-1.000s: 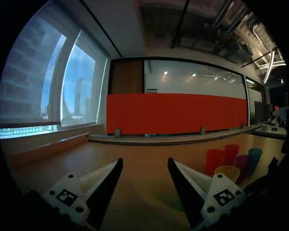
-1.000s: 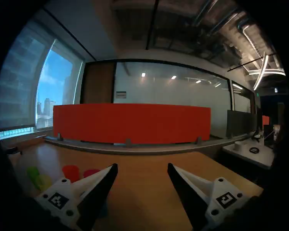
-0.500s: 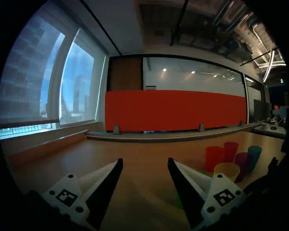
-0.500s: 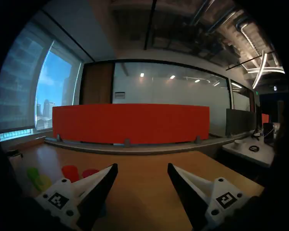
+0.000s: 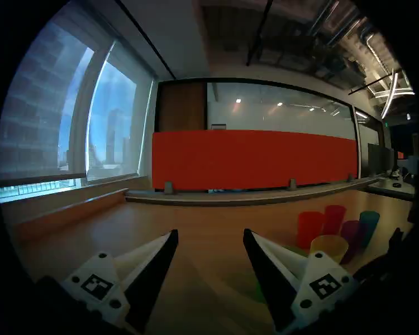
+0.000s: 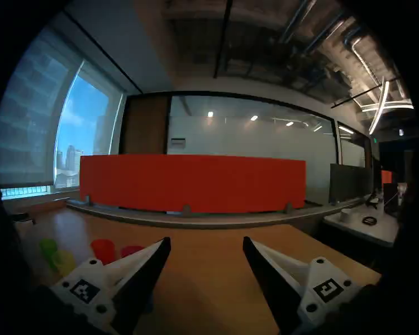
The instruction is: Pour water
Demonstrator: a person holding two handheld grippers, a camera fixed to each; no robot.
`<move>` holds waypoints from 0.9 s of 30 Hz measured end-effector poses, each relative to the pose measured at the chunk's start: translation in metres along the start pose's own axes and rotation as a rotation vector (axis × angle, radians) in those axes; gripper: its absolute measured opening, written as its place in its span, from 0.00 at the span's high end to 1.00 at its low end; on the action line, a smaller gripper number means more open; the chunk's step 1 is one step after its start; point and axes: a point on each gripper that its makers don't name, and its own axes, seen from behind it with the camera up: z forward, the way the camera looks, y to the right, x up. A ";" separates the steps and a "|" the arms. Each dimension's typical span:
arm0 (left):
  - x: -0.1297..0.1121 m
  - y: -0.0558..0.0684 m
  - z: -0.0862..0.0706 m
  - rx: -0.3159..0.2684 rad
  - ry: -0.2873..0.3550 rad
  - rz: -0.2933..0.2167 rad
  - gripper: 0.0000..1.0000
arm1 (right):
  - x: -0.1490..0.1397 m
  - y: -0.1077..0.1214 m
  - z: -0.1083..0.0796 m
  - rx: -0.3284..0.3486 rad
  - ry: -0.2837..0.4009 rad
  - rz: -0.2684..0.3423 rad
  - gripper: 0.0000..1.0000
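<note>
Several coloured plastic cups stand grouped on the wooden table [image 5: 209,234]: an orange cup [image 5: 310,228], a red cup [image 5: 333,219], a yellow cup [image 5: 329,247], a purple cup [image 5: 351,237] and a teal cup [image 5: 369,224], all right of my left gripper [image 5: 209,262], which is open and holds nothing. In the right gripper view a green cup [image 6: 48,248], the yellow cup [image 6: 64,261], the orange cup [image 6: 103,249] and a pink cup [image 6: 130,250] sit left of my right gripper [image 6: 205,265], also open with nothing between its fingers.
A long red divider panel [image 5: 254,159] runs along the table's far edge. Large windows [image 5: 70,128] fill the left side. A neighbouring desk [image 6: 366,220] with small items stands at the right. Bare tabletop [image 6: 209,251] stretches ahead of both grippers.
Both views have shifted only slightly; the right gripper view tilted a little upward. The grippers stay open and the cups have not moved.
</note>
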 end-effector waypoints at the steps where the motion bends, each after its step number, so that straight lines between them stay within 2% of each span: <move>1: 0.000 0.000 0.000 0.000 0.000 0.000 0.14 | -0.002 0.001 0.000 0.001 0.002 0.004 0.00; 12: 0.000 0.001 0.000 0.000 0.000 0.001 0.14 | -0.034 0.010 0.005 0.007 0.001 0.024 0.00; 18: 0.000 0.001 0.000 0.000 0.000 0.000 0.14 | -0.039 0.002 0.008 0.033 0.028 0.006 0.00; 27: 0.000 0.000 0.000 0.000 0.000 0.000 0.14 | -0.048 -0.006 0.016 0.038 0.015 0.004 0.00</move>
